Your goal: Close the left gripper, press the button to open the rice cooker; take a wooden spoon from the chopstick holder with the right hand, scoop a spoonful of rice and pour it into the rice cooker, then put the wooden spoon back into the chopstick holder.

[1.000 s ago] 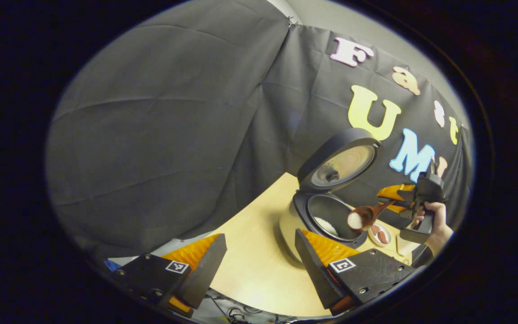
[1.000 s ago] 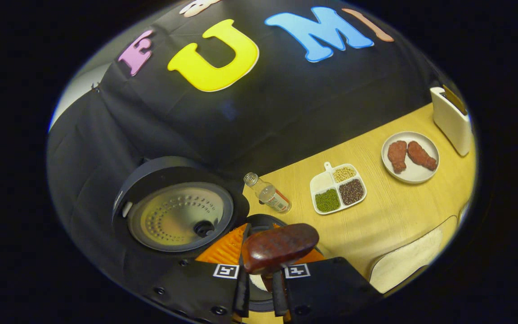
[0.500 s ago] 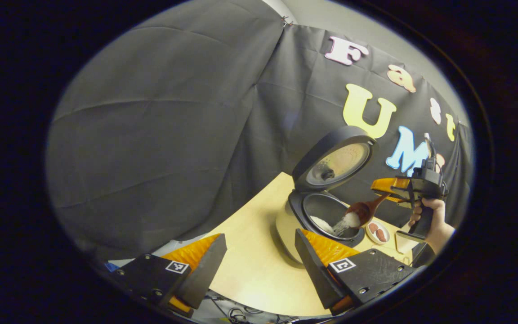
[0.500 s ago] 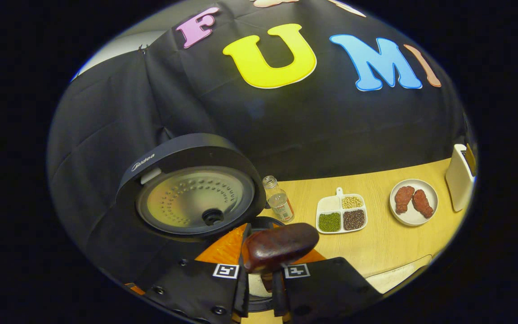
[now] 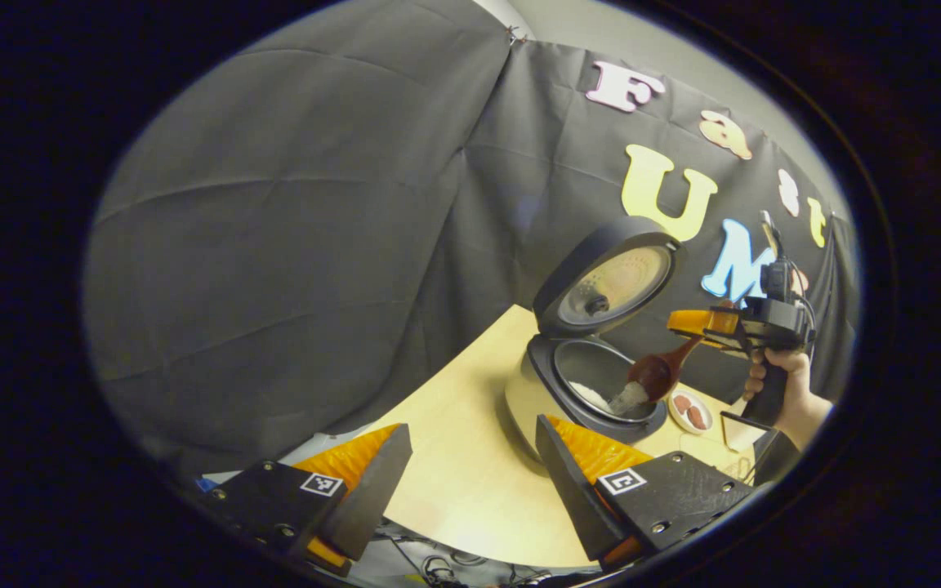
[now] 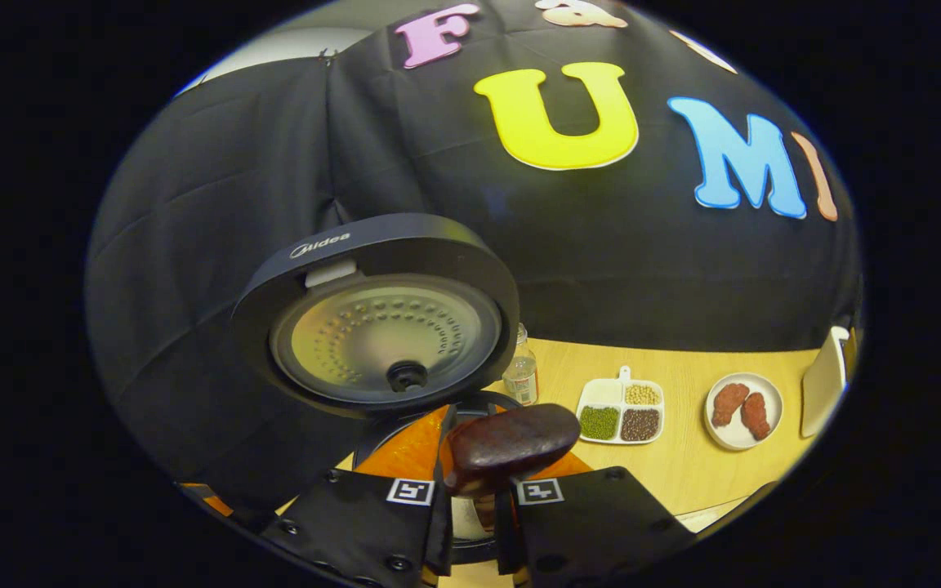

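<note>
The rice cooker (image 5: 536,392) stands on the wooden table with its lid (image 5: 609,278) swung up, some white rice in its pot. Above the pot a hand holds my right gripper (image 5: 703,331), shut on the handle of the wooden spoon (image 5: 657,374). The spoon tips down and rice (image 5: 626,400) falls from it into the pot. In the right gripper view the back of the spoon's bowl (image 6: 511,443) sticks out of my right gripper (image 6: 473,490), below the open lid (image 6: 381,327). My left gripper (image 5: 470,486) is open and empty, short of the cooker.
Right of the cooker are a small bottle (image 6: 522,371), a divided dish of beans (image 6: 622,408), a plate with two drumsticks (image 6: 744,408) and a white chopstick holder (image 6: 823,380) at the far right. Black cloth walls the table behind.
The spoon has tipped further down over the pot and its rice has spilled into the cooker. The right gripper has risen and levelled. The left gripper has barely moved.
</note>
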`<state>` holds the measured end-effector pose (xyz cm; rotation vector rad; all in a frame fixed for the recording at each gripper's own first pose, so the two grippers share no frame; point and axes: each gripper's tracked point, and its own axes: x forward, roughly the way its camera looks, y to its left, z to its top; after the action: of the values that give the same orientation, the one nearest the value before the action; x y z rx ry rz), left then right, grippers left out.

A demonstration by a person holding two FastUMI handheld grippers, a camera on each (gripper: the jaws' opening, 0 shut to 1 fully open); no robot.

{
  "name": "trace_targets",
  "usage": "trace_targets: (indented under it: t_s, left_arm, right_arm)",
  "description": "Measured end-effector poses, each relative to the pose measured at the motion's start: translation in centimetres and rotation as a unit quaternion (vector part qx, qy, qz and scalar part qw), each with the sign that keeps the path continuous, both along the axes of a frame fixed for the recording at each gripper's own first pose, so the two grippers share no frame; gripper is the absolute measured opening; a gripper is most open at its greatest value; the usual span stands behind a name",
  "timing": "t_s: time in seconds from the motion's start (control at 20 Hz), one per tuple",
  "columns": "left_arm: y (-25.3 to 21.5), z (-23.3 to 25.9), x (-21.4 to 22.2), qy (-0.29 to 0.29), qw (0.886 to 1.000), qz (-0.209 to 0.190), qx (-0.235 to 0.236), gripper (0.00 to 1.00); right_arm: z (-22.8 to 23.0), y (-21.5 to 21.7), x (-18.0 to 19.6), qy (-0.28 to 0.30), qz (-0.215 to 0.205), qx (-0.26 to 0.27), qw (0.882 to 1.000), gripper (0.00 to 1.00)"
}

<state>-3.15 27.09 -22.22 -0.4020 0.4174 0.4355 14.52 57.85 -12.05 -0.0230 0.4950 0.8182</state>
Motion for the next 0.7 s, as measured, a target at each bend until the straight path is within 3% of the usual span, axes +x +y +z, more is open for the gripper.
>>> trace_targets:
  t_s: [0.4, 0.5, 0.7]
  left_arm:
    - [-0.3, 0.0, -1.1, 0.009, 1.000, -0.003, 0.021, 0.97]
    - [-0.5, -0.1, -1.2, 0.010, 1.000, -0.003, 0.022, 0.98]
    - [-0.7, -0.3, -1.4, 0.012, 1.000, -0.001, 0.022, 0.97]
  right_arm:
    - [-0.6, 1.0, -2.4, -0.095, 0.061, -0.052, 0.992, 0.23]
    - [-0.7, 1.2, -3.0, -0.125, 0.075, -0.065, 0.987, 0.27]
    - [-0.9, 1.6, -4.6, -0.187, 0.115, -0.091, 0.971, 0.19]
